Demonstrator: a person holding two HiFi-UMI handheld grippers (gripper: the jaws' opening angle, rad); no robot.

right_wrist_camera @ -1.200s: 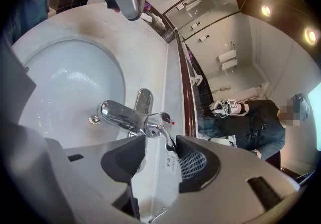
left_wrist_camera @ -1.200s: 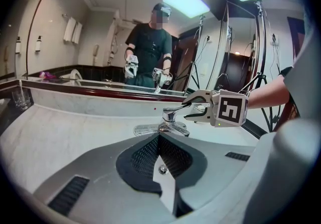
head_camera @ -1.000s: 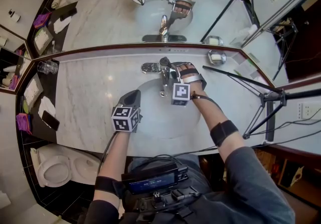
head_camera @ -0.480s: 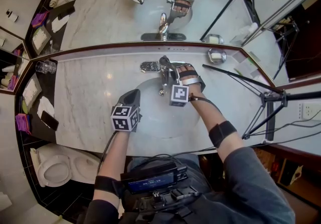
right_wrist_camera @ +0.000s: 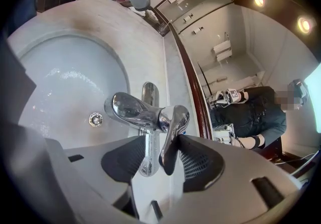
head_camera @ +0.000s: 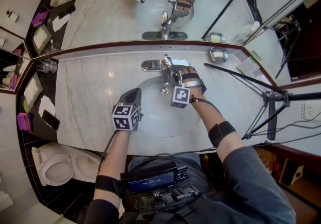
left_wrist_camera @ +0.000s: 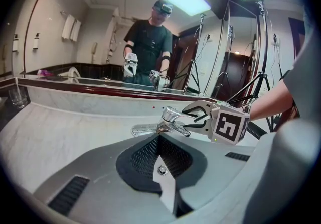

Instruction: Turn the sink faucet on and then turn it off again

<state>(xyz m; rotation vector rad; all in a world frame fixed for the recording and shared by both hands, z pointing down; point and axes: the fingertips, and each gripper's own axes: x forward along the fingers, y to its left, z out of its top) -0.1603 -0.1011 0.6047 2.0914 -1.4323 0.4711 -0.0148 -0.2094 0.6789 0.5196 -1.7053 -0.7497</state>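
Note:
The chrome faucet [head_camera: 164,73] stands at the back of the oval sink [head_camera: 150,117], and no water is seen running. My right gripper [head_camera: 174,74] reaches in from the right and is open around the faucet's lever handle [right_wrist_camera: 172,128]. The lever lies between the jaws, close against the right pad [right_wrist_camera: 200,160], with a gap to the left pad. The spout [right_wrist_camera: 131,109] points over the drain [right_wrist_camera: 95,118]. My left gripper [head_camera: 132,96] is shut with nothing in it and hovers at the basin's front left; in its own view the left gripper [left_wrist_camera: 159,153] points at the faucet [left_wrist_camera: 168,119].
A mirror behind the marble counter [head_camera: 95,92] reflects both grippers. A glass [head_camera: 47,66] stands at the far left and a soap dish [head_camera: 219,56] at the back right. A tripod [head_camera: 266,100] reaches over the right end. A toilet [head_camera: 52,170] is at lower left.
The right gripper has sunk slightly onto the faucet lever. The left gripper has stayed where it was.

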